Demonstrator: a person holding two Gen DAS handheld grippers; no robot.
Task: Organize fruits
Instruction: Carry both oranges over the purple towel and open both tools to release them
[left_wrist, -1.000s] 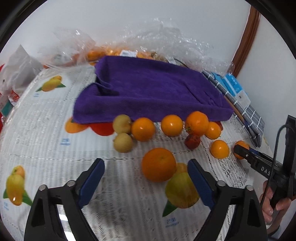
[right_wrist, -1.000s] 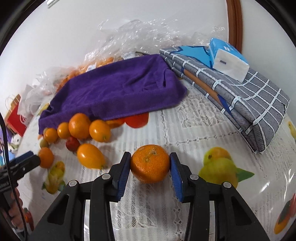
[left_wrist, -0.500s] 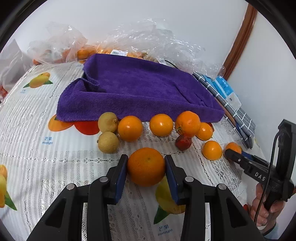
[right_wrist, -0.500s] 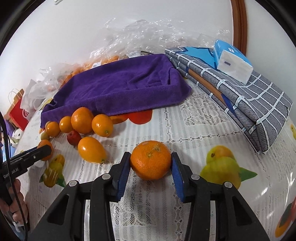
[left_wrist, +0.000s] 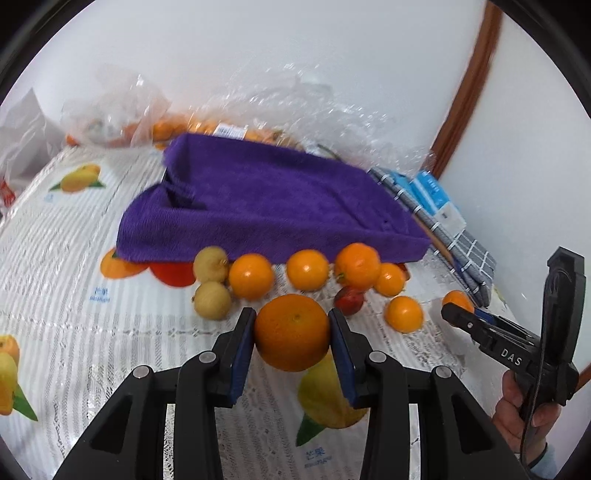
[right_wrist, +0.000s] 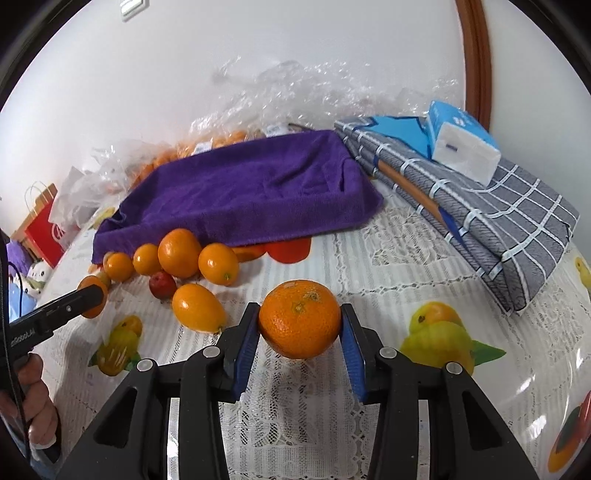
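Observation:
My left gripper is shut on a large orange, its blue pads pressed on both sides. Beyond it a row of fruit lies along the purple towel: two pale yellow-brown round fruits, several oranges and a small red fruit. My right gripper is shut on another orange. It shows again at the right of the left wrist view as a black tool, the right gripper, with its orange mostly hidden behind it. An oval orange fruit lies to its left.
A lace tablecloth with printed fruit covers the table. Clear plastic bags of oranges sit behind the towel. A folded grey checked cloth with a blue tissue pack lies at right. A red paper bag stands far left.
My left gripper went from wide open around the large orange to shut on it, and the view tilted up slightly. The right gripper kept its hold on its orange.

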